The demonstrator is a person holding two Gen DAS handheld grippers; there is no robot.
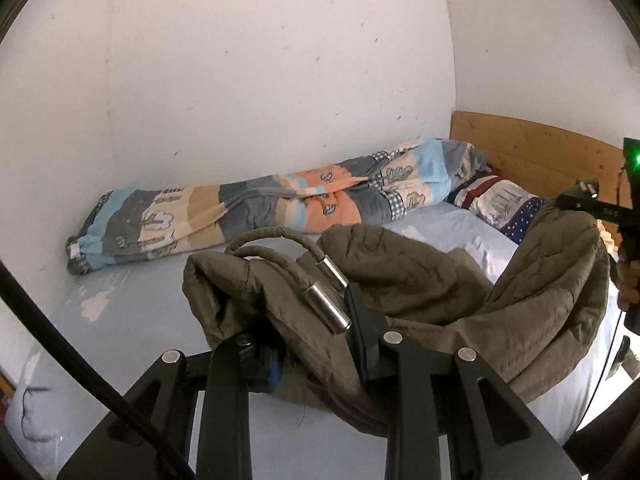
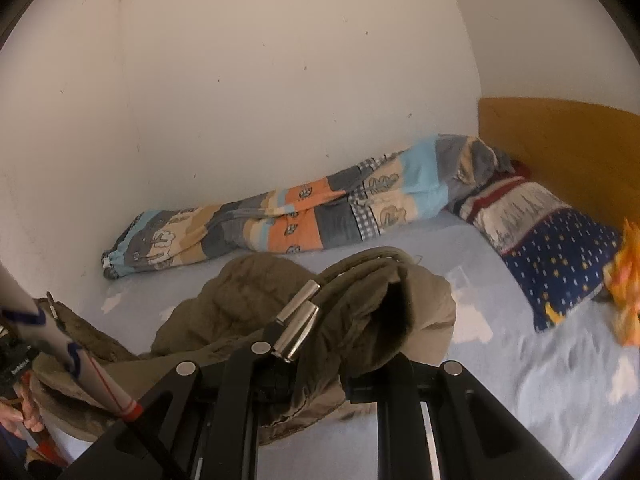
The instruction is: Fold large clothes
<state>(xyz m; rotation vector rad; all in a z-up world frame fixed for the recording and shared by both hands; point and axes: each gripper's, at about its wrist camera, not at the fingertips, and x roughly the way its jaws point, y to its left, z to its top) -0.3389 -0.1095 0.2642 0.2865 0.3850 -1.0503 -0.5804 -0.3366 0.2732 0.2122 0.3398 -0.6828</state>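
We read almost no text, faint pale characters on the black bar of the right gripper [image 1: 612, 213] beside the olive jacket [image 1: 420, 276], too blurred to make out, nothing legible elsewhere near that jacket

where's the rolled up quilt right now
In both wrist views the quilt lies along the far wall on the bed, beyond the jacket, its right end by the pillow.

- bed [image 2: 520, 380]: light blue sheet, pale cloud print, wooden headboard [image 2: 560, 140]
- rolled patchwork quilt [image 2: 304, 216] along the wall
- patterned pillow [image 2: 552, 240] by headboard
- olive padded jacket [image 2: 248, 300] partly resting on sheet
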